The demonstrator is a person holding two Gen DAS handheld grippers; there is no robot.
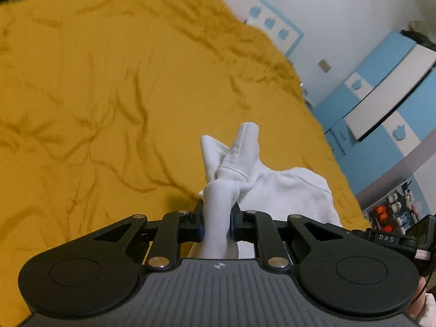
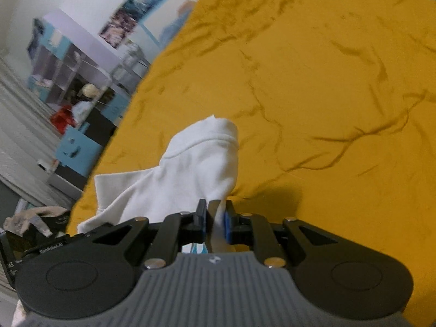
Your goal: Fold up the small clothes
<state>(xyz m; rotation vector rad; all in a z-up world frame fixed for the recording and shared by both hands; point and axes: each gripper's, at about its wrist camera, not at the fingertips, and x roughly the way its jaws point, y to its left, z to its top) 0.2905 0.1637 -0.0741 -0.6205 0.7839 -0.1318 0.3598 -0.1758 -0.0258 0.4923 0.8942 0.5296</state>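
Note:
A small white garment [image 1: 288,190] hangs between both grippers over the wrinkled yellow bedspread [image 1: 109,95]. My left gripper [image 1: 216,215] is shut on a bunched white strip of it, and a folded end sticks up and forward past the blue pads. In the right wrist view the same white garment [image 2: 190,171] spreads out to the left of my right gripper [image 2: 215,212], which is shut on a thin edge of the cloth. How much of the garment rests on the bedspread [image 2: 327,109] cannot be told.
The bed's right edge drops off toward blue and white drawers [image 1: 381,90]. In the right wrist view the bed's left edge faces shelves [image 2: 76,81], a blue box [image 2: 73,150] and striped flooring. The other gripper's body [image 2: 32,239] shows at the lower left.

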